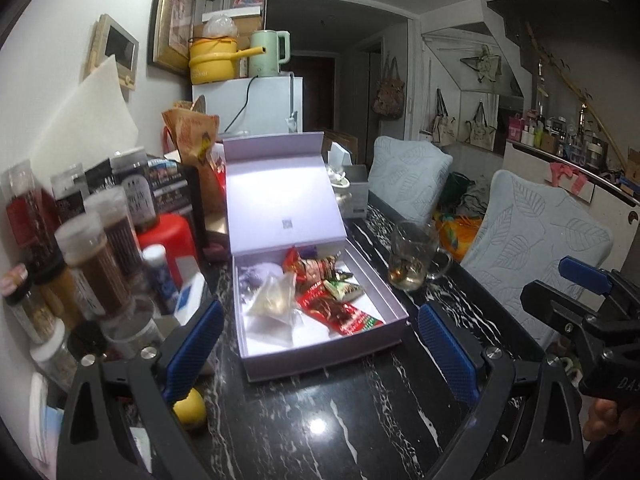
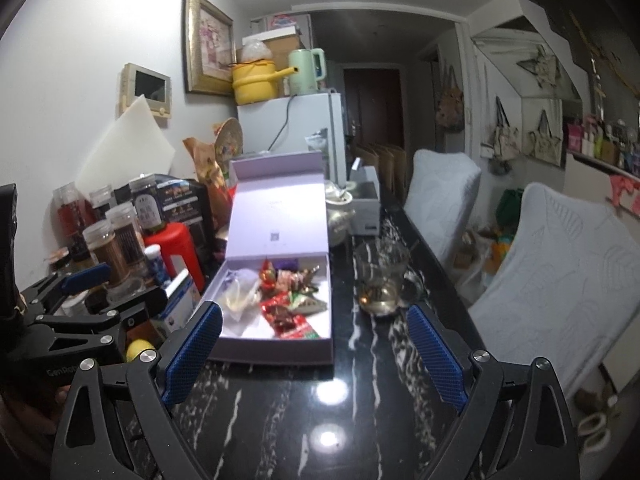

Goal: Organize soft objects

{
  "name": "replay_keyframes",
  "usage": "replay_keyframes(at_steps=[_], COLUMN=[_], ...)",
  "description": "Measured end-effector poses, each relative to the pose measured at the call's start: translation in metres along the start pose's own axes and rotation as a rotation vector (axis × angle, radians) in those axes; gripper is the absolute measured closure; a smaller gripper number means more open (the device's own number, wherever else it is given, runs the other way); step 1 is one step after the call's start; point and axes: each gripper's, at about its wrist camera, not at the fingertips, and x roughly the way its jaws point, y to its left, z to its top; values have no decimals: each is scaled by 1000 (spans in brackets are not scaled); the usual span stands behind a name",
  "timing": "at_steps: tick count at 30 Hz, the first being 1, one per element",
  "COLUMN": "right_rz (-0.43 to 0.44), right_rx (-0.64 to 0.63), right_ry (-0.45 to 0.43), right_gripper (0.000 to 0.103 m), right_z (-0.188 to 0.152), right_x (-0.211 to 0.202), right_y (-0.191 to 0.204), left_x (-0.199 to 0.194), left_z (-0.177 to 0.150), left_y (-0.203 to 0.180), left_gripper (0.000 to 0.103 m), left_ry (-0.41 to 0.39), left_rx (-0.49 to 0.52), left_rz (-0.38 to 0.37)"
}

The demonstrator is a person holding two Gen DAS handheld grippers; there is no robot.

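Note:
A pale lilac gift box (image 1: 390, 316) (image 2: 276, 350) stands on the black marble table with its lid propped upright. Inside lie soft snack packets: a red wrapper (image 1: 340, 314) (image 2: 290, 320), a clear pouch of pale contents (image 1: 276, 300) (image 2: 240, 300) and several small red and green sachets (image 1: 316, 270) (image 2: 296, 280). My left gripper (image 1: 320, 344) is open just short of the box's near wall, with nothing between its blue pads. My right gripper (image 2: 314, 350) is open too and empty, near the box's front right corner. Each gripper shows at the edge of the other's view.
Spice jars (image 1: 96, 264) (image 2: 108, 248), a red canister (image 1: 172, 240) and a yellow lemon (image 1: 190, 406) (image 2: 138, 350) crowd the table's left. A glass mug (image 1: 412, 256) (image 2: 380, 276) stands right of the box. Cushioned chairs (image 1: 532, 248) (image 2: 560, 264) line the right edge.

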Motion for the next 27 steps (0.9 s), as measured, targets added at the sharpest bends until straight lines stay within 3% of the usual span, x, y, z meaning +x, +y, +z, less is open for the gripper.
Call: replay_keyframes(at_steps=[10,27], right_rz=[-2,-4], right_rx=[22,30], right_ry=[40,44], right_gripper=[8,8], right_z=[-25,-26], right_x=[11,15], right_y=[-9,-16], left_x=[8,17], left_z=[-18,-20], left_y=[-10,-19], left_gripper=[4,4], left_ry=[33,57], left_rx=[-3,-6], left_rz=[-13,-29])
